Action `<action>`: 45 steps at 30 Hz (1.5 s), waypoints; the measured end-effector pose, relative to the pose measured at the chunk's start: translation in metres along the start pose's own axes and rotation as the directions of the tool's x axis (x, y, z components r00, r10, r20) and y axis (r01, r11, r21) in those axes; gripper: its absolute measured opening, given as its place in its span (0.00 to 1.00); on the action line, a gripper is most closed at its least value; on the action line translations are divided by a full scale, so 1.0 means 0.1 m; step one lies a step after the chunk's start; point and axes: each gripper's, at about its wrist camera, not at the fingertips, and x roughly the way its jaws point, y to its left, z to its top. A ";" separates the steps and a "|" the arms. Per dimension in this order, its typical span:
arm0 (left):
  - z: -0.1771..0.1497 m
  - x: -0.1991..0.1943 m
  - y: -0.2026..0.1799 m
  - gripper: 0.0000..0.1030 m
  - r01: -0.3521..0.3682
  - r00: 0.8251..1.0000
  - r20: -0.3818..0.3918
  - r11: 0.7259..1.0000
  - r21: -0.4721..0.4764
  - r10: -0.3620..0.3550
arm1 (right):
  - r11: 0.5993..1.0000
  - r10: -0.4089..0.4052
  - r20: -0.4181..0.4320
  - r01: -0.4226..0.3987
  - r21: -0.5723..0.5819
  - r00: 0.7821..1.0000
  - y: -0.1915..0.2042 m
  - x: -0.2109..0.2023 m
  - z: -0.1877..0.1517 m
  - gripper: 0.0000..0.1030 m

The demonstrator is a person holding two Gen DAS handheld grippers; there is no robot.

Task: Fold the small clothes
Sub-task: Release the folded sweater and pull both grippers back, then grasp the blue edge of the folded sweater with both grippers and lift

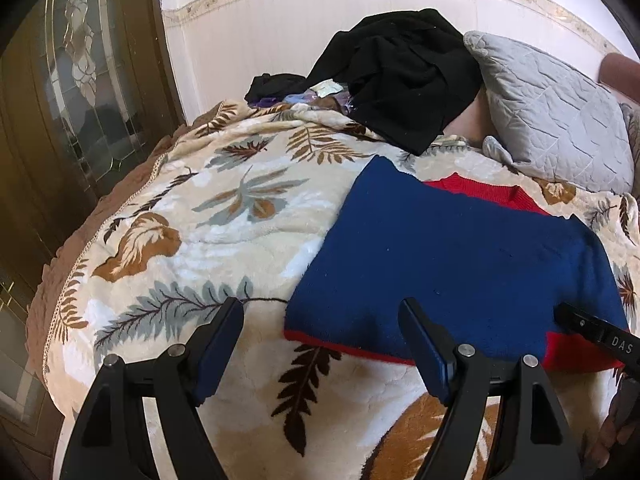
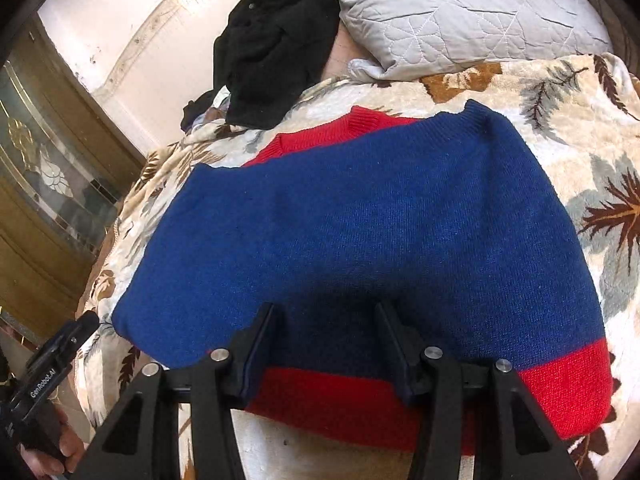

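Note:
A blue knit sweater with a red hem and red collar [image 1: 460,256] lies flat on a leaf-patterned blanket [image 1: 192,216]; its sleeves are not visible. It fills the right wrist view [image 2: 360,232]. My left gripper [image 1: 322,308] is open and empty, above the sweater's near left corner. My right gripper [image 2: 326,312] is open and empty, over the sweater's near edge by the red hem [image 2: 360,408]. The right gripper's finger shows in the left wrist view [image 1: 592,332]; the left gripper shows at the right wrist view's left edge [image 2: 52,364].
A heap of black clothes [image 1: 404,76] lies at the back of the bed beside a grey quilted pillow [image 1: 556,112]. A brown door with patterned glass [image 1: 76,80] stands left of the bed. The blanket's left edge [image 1: 72,272] drops off the bed.

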 end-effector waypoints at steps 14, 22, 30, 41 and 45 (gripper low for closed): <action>0.06 -0.14 0.04 0.78 0.022 0.999 0.044 1.000 -0.010 -0.021 | 1.000 -0.009 -0.002 0.009 -0.011 1.000 0.04 0.02 0.02 0.55; 0.07 -0.19 0.04 0.78 0.020 0.998 0.065 1.000 -0.004 -0.020 | 1.000 -0.014 -0.001 0.014 -0.017 1.000 0.04 0.03 0.02 0.55; 0.08 -0.23 0.01 0.78 0.019 0.997 0.081 1.000 0.011 -0.020 | 1.000 -0.014 -0.001 0.014 -0.016 1.000 0.04 0.03 0.02 0.55; -0.14 0.49 0.36 0.77 0.279 0.899 -0.215 0.877 -0.392 -0.382 | 0.990 0.127 0.095 -0.132 0.043 0.987 0.09 -0.18 0.08 0.56; -0.25 0.70 0.38 0.43 0.338 0.841 -0.214 0.791 -0.510 -0.497 | 0.983 0.181 0.112 -0.183 0.004 0.977 0.26 -0.18 0.08 0.56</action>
